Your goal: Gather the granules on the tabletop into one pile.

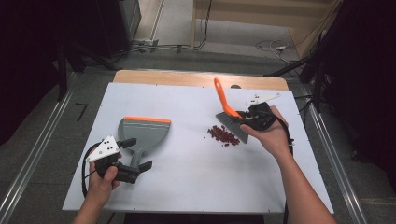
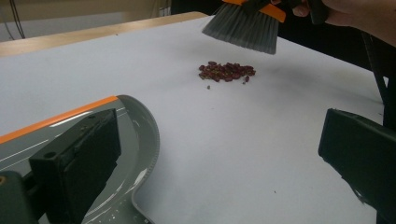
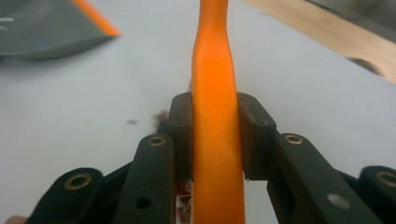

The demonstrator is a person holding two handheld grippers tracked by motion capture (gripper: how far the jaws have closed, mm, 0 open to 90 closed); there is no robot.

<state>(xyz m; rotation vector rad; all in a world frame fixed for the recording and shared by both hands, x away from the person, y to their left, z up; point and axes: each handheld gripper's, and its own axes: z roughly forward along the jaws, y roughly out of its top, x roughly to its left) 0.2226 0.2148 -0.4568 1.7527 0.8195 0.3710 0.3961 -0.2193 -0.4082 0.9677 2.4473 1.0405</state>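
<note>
— Brush (image 1: 229, 109) direction?
— Orange handle slants up and away toward the table's far edge, bristles down, just beside the red bean pile (image 1: 223, 135).
— Right gripper (image 3: 215, 135)?
— Clamped on that handle.
— Left gripper (image 1: 135, 156)?
— Jaws wide, straddling the grey dustpan (image 1: 142, 133) handle, unclamped.

You have one dustpan (image 1: 142, 133) on the table (image 1: 187, 177), grey with an orange lip. There is one hand brush (image 1: 229, 114), orange-handled with grey bristles. One small heap of dark red bits (image 1: 224, 135) lies on the white surface; the bits are too small and crowded to count. Two grippers are in play, a left gripper (image 1: 137, 154) and a right gripper (image 1: 250, 116).
</note>
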